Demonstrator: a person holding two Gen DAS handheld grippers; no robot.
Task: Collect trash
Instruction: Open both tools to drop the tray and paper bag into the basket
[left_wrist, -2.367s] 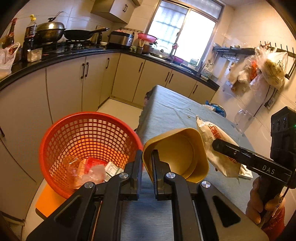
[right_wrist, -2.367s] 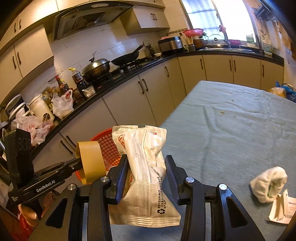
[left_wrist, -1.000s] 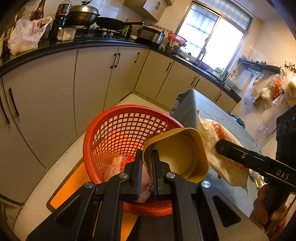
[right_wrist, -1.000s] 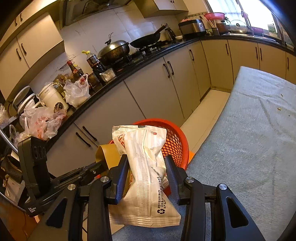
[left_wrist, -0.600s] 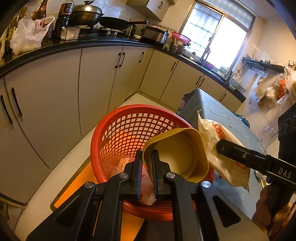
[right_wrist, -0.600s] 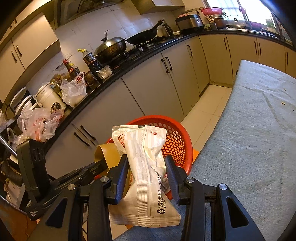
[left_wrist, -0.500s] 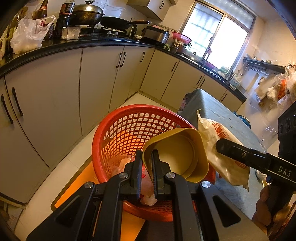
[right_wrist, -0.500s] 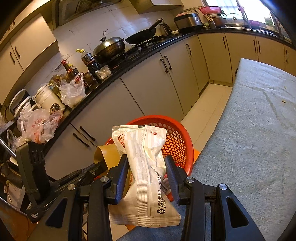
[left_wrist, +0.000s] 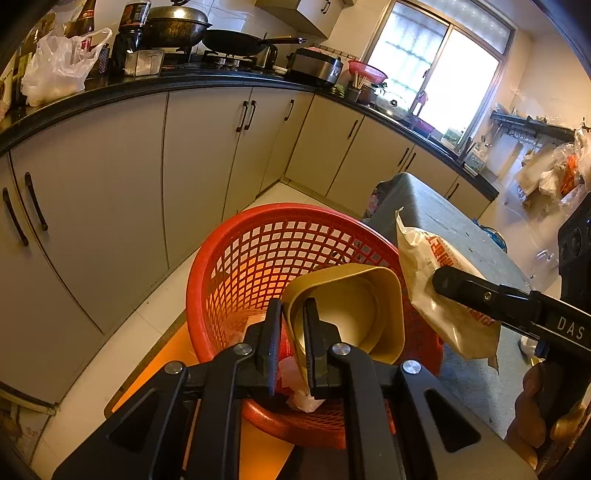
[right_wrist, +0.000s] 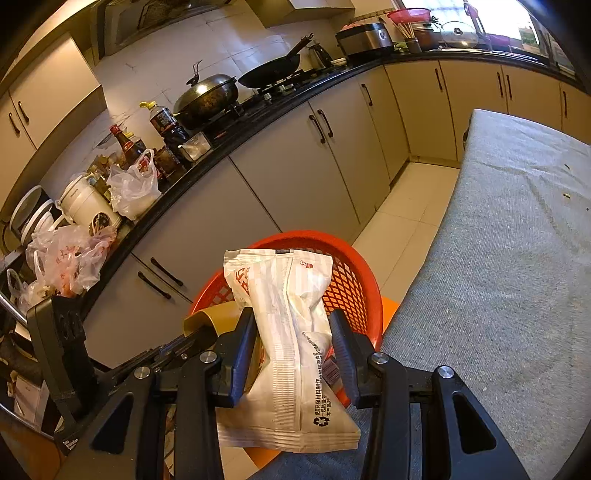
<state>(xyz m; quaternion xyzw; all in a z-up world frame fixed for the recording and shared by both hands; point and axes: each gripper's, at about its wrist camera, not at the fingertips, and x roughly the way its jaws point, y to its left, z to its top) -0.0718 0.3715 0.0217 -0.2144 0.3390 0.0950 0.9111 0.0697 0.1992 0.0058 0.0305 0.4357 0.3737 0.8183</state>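
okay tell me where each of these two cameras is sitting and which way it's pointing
Left wrist: rides the left gripper, aimed down at the red basket; its fingers pinch a yellow cup; the right gripper shows.
Right wrist: rides the right gripper, clamping a white packet, facing the counter.
Shared: basket, cup, packet.
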